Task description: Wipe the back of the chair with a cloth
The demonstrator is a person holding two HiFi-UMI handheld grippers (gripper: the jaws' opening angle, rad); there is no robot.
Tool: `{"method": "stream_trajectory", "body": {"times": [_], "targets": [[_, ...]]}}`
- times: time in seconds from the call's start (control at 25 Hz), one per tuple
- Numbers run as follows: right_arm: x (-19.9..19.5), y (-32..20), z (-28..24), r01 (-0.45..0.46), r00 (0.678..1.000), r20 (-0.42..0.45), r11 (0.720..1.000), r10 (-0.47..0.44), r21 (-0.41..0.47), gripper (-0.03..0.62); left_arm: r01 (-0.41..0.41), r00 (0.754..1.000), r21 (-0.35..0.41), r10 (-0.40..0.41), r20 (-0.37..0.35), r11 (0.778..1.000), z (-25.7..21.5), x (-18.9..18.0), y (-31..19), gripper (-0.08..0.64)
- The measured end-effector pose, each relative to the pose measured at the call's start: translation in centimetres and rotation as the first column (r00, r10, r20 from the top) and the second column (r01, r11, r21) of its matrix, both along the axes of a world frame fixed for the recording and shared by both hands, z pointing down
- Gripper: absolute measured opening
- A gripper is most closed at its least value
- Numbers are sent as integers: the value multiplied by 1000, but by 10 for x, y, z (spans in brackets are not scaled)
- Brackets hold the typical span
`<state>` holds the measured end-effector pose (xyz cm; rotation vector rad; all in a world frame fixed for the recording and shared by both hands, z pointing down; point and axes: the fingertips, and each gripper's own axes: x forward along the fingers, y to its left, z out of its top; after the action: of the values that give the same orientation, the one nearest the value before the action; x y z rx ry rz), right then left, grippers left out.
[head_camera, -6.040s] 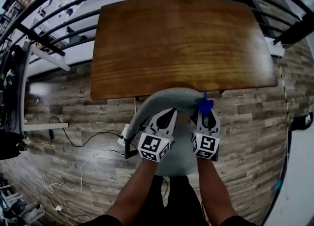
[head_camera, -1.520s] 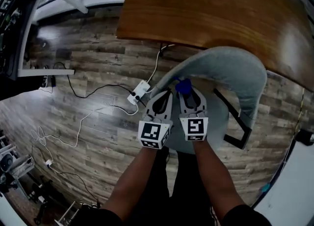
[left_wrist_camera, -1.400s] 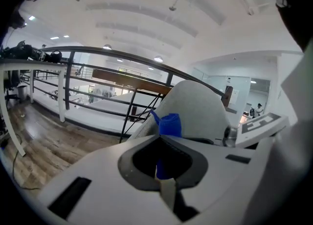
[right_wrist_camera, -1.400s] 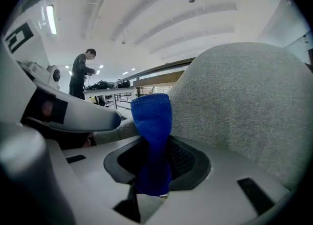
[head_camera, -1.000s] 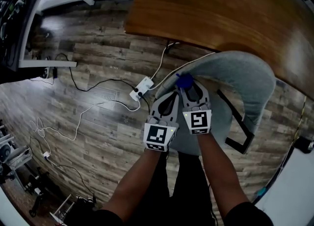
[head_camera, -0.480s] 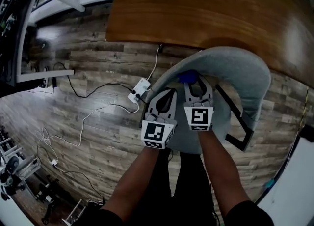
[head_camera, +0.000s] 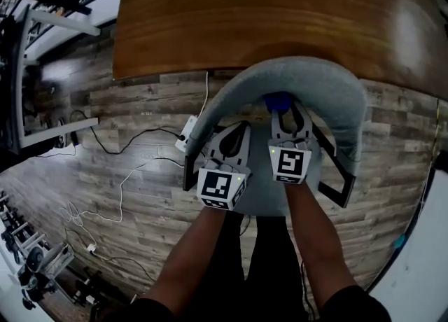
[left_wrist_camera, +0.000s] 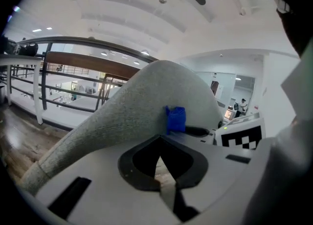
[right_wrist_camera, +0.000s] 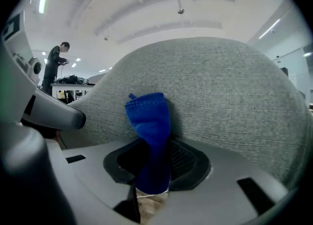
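My right tongs point(head_camera: 285, 112) pinch a blue cloth point(right_wrist_camera: 149, 121) so it presses against the grey chair back point(head_camera: 332, 86), while my left tongs point(head_camera: 232, 137), closed on nothing, hover alongside

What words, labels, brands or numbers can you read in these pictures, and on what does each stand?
None: no word, brand or number is readable in any view.
The cubes on the left gripper and right gripper bear only black-and-white square markers, not writing.
The blue cloth and grey chair show no print.
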<state>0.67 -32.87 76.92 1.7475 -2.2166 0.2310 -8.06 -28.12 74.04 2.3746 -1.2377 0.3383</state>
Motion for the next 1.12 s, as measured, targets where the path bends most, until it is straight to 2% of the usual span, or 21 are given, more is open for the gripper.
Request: {"method": "stream_trajectory", "body": {"times": [0.36, 0.48, 0.6, 0.76, 0.88, 1.12], "targets": [[69, 18, 1, -183, 983, -1, 983, 183, -15, 117, -103, 995, -5, 103, 10, 995, 2, 50, -2, -2], [87, 29, 0, -235, 972, 1, 972, 235, -25, 117, -111, 994, -4, 111, -4, 994, -4, 64, -5, -2], [104, 39, 0, -292, 956, 10, 956, 292, -24, 115, -156, 988, 4, 156, -2, 988, -6, 82, -3, -2], [128, 58, 3, -391, 920, 17, 920, 391, -35, 115, -201, 980, 4, 201, -1, 980, -6, 99, 5, -2], [143, 74, 6, -464, 886, -18, 883, 464, -71, 115, -228, 974, -7, 228, -2, 974, -7, 105, 15, -2], [166, 105, 11, -553, 833, -58, 827, 550, -103, 116, -274, 962, -28, 274, 9, 961, -7, 111, 35, -2]]}}
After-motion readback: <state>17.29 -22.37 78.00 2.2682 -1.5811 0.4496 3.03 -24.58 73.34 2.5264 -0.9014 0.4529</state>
